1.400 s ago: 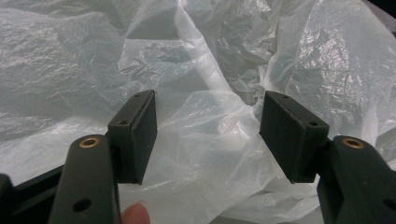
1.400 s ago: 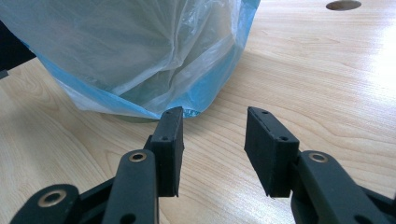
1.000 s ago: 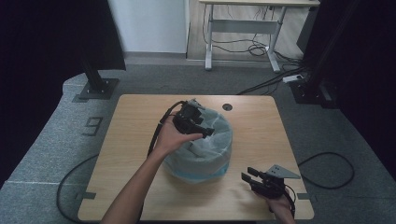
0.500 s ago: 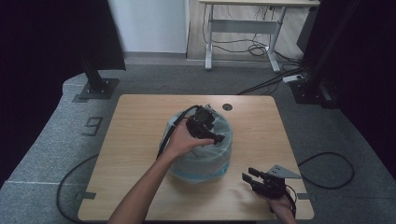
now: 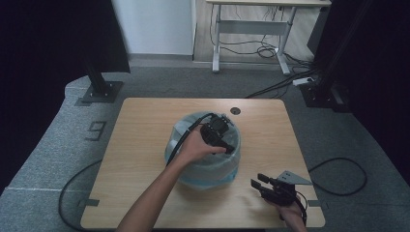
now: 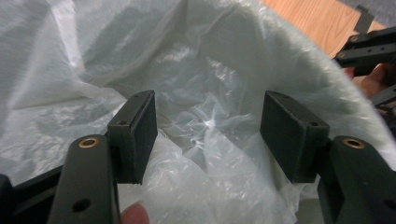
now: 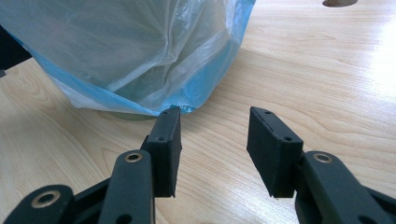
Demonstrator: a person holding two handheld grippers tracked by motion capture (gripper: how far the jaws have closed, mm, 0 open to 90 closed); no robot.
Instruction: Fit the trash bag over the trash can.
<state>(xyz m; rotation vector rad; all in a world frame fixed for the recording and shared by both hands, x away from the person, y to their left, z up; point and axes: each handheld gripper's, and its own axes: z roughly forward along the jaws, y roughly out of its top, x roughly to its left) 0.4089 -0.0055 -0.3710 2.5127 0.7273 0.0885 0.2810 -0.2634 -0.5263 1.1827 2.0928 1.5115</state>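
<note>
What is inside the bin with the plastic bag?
The left tongs are inside the bin, open, with crinkly white bag liner all around them. The liner covers the bottom.

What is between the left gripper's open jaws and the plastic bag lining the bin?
Nothing visible. The left gripper points into the bin, and between its open jaws the crinkled plastic bag lies in plain view.

A bin (image 5: 203, 166) lined with a bag (image 6: 219, 116) stands mid-desk (image 5: 140, 145). The left gripper (image 5: 220, 133) sits in the bin's mouth, above the bag's hollow. The right gripper (image 5: 263, 186) lies near the desk's front right corner, just right of the bin.
</note>
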